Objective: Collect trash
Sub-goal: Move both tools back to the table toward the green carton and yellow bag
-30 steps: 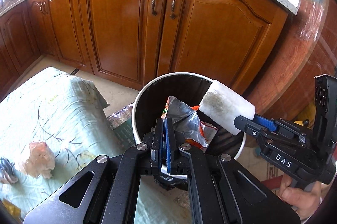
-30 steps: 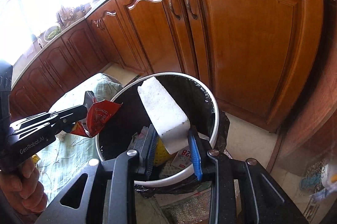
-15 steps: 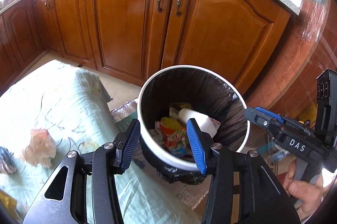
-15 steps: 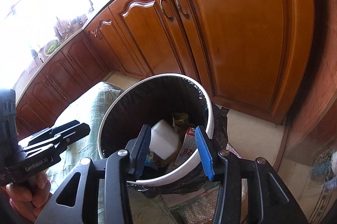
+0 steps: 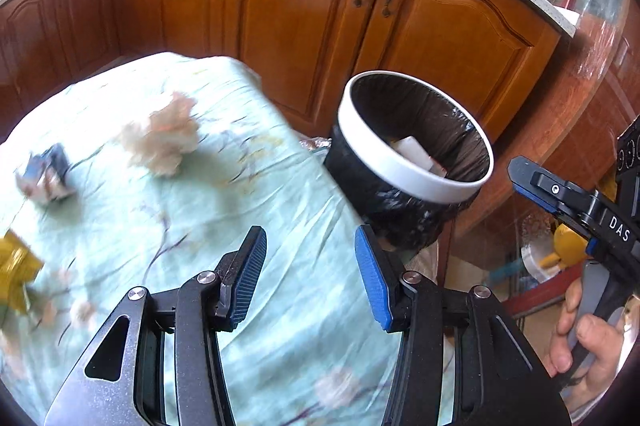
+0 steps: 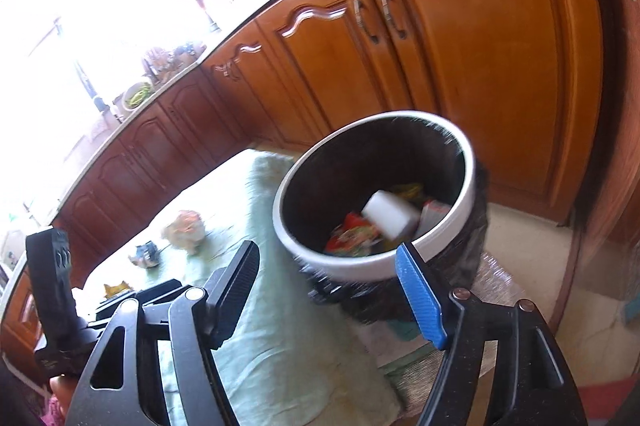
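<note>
The left gripper (image 5: 308, 278) hangs open and empty over the pale green cloth (image 5: 280, 186) that covers the bench. The right gripper (image 6: 328, 290) has just been opening wider, and nothing sits between its jaws; it points at the near rim of the bin (image 6: 360, 270). The bin stands just right of the bench, in front of the wooden cabinets (image 5: 304, 6). Inside it lie a white block (image 6: 390, 218) and a red wrapper (image 6: 352, 226). Three pieces of trash are on the cloth, left of the bin: a pale crumpled wad (image 5: 164, 138), a blue-grey scrap (image 5: 46, 174) and, at the near left edge, what may be a yellow wrapper (image 5: 16, 274), too blurred to be sure.
</note>
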